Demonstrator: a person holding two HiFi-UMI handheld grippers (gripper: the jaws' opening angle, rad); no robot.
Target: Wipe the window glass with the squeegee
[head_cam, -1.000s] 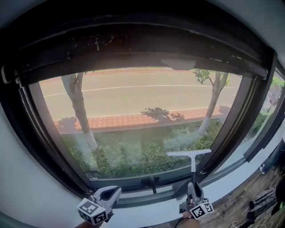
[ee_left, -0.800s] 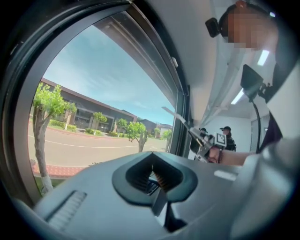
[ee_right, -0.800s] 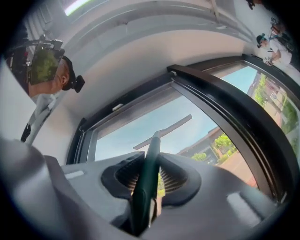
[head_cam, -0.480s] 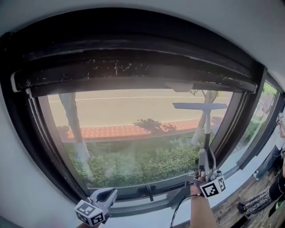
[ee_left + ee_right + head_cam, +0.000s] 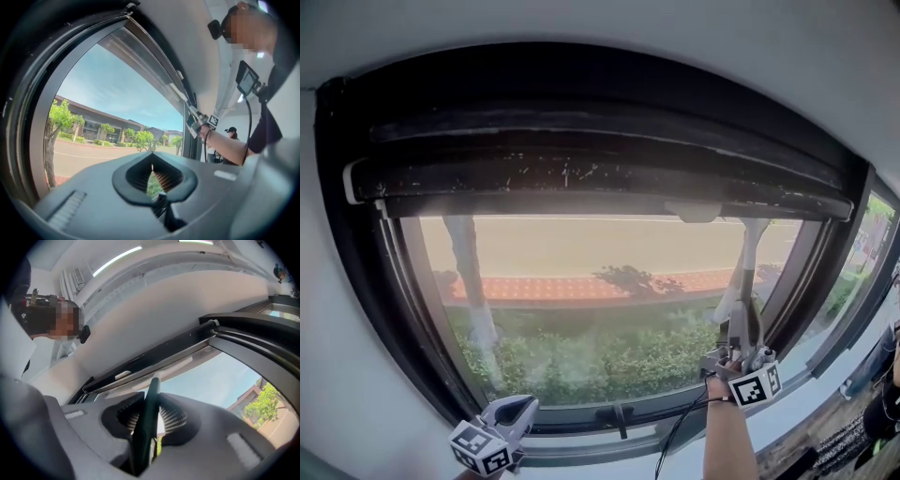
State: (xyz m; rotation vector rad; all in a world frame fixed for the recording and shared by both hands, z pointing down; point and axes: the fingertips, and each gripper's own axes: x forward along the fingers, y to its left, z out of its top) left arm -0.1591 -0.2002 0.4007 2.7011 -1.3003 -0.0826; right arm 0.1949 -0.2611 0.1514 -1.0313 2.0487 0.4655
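Right gripper [image 5: 741, 352]: raised in front of the right side of the window glass [image 5: 600, 309], carried on the person's forearm [image 5: 727, 441]. Its jaws are clamped on the handle of the squeegee [image 5: 737, 323]. The right gripper view confirms this: the dark handle [image 5: 151, 399] stands upright between the two ribbed pads of the right gripper [image 5: 149, 417], gripped on both sides.

Squeegee position: the handle runs upward from the gripper, and the pale blade sits at the very top of the pane, just under the dark upper rail [image 5: 581, 178]. Contact between blade and glass cannot be confirmed from these views.

Left gripper [image 5: 525, 405]: low at the bottom left, near the lower corner of the window frame [image 5: 356, 281] and well apart from the squeegee. In its own view the jaws of the left gripper [image 5: 152, 164] are pressed together at the tips, with nothing held; only greenery shows through the gap between the bowed pads.

Surroundings: a small latch [image 5: 614, 412] sits at the middle of the lower frame. A thin cable [image 5: 675, 436] hangs beside the forearm. Through the glass, a road, a brick pavement, a hedge and tree trunks are visible.
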